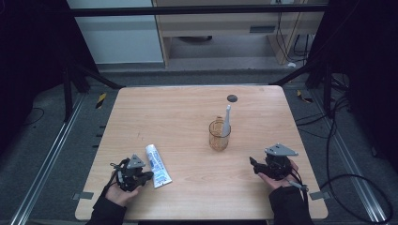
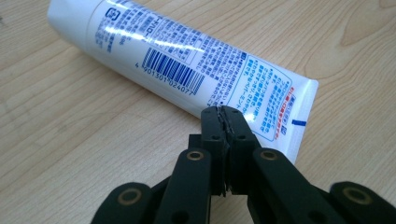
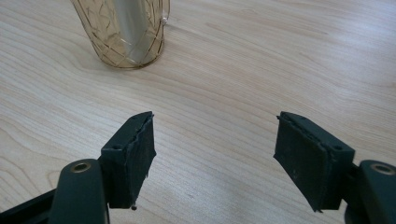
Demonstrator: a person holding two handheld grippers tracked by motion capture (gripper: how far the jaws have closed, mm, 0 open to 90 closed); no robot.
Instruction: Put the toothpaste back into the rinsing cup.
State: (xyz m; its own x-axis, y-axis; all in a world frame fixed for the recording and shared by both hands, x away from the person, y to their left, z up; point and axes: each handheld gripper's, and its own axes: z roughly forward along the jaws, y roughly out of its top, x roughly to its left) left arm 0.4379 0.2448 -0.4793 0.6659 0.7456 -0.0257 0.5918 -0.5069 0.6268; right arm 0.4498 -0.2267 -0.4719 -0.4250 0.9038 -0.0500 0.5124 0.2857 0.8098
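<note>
A white tube [image 1: 157,165] with blue print and a barcode lies flat on the wooden table [image 1: 178,117], near its front left. My left gripper [image 1: 149,175] rests just left of the tube's crimped end, jaws shut with nothing between them; in the left gripper view its tips [image 2: 223,112] stand right in front of the tube [image 2: 187,70]. A clear amber glass [image 1: 219,135] stands upright at mid-table with a white toothbrush [image 1: 227,119] in it. My right gripper [image 1: 254,165] sits front right, open and empty, pads [image 3: 135,149] wide apart, the glass [image 3: 123,30] ahead.
A small dark round mark [image 1: 232,98] sits near the table's far edge. Beyond the table are a black frame, cables on the floor and a wooden cabinet. Bare wood lies between the two grippers.
</note>
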